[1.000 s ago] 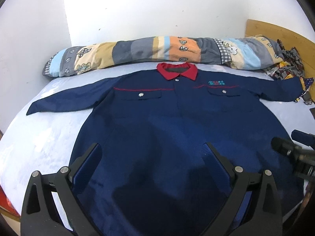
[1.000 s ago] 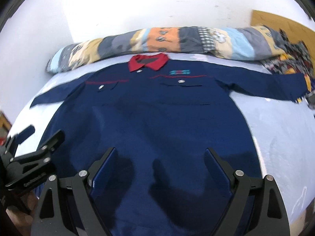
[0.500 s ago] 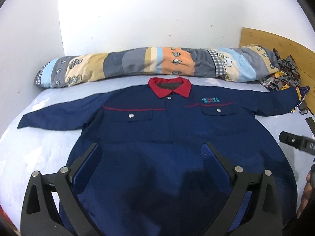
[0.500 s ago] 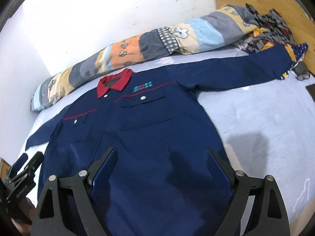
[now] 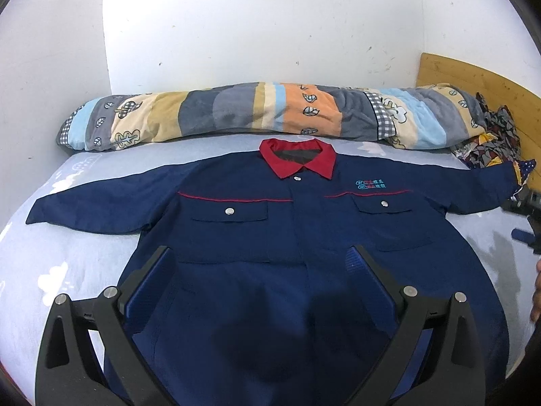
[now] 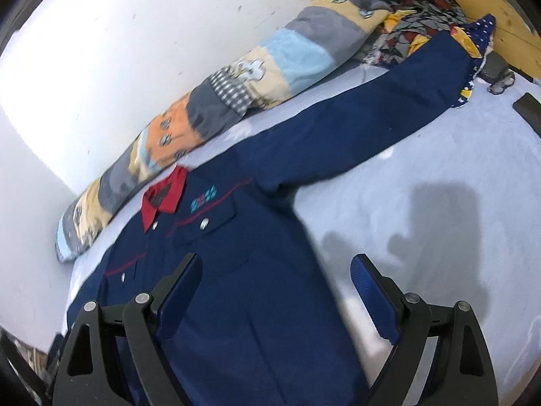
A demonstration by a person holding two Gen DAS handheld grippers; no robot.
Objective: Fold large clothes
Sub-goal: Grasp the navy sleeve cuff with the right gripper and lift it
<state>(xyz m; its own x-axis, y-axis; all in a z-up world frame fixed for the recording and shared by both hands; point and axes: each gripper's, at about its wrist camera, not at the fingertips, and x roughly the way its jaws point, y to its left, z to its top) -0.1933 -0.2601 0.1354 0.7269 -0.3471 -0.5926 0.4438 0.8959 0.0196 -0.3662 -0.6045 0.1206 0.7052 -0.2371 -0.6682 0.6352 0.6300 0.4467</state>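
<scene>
Lying flat, front up, on bed (image 5: 67, 270): navy jacket (image 5: 287, 237), sleeves spread. Left tongs (image 5: 260, 264) and right tongs (image 6: 274, 270): both agape, empty, above hem. Advice: pinch right sleeve (image 6: 372, 128) near cuff, fold squarely across chest.

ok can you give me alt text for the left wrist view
A navy blue long-sleeved work jacket with a red collar lies front-up, sleeves spread, on a pale blue bed sheet. The open left gripper hovers above its lower half, holding nothing. A rolled multicoloured patchwork blanket lies along the white wall behind.
</scene>
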